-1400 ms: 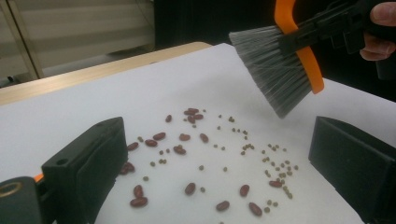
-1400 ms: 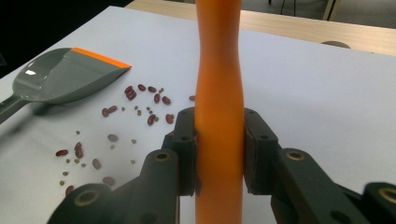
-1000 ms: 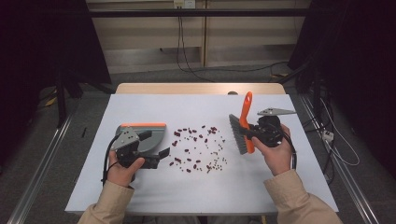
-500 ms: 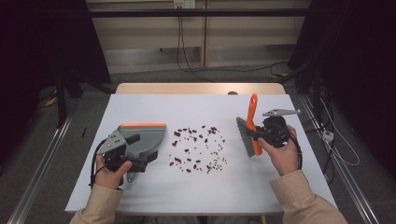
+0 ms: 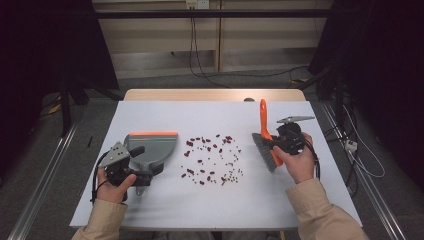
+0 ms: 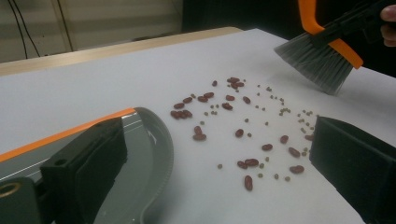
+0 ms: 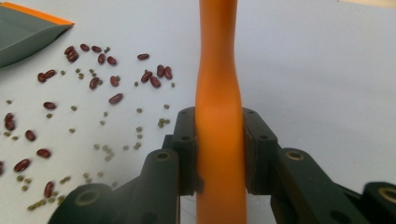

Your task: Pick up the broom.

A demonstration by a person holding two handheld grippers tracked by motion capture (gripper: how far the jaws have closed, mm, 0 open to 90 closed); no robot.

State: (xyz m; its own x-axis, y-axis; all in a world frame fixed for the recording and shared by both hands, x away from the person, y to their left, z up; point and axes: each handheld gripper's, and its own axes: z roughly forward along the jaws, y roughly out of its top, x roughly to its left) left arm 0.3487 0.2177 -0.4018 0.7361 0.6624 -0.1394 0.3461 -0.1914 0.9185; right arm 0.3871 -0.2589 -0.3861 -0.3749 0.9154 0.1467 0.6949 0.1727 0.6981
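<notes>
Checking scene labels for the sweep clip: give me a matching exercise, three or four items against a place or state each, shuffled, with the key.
Things:
1. dustpan
2. brush
3. beans
4. right gripper

Places or states:
A. scattered loose mid-table
B. shut on an orange handle
C. grey with an orange front edge, on the left of the table
D. grey bristles, to the right of the scatter

Pairs: 1-C, 2-D, 3-A, 4-B

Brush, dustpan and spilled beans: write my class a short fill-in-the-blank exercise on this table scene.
1. The right gripper is shut on the brush's ____ handle.
2. The scattered beans lie between the brush and the grey ____.
3. The left gripper sits at the ____.
4. The beans lie on a ____ table.

Missing words: orange; dustpan; dustpan; white
</notes>
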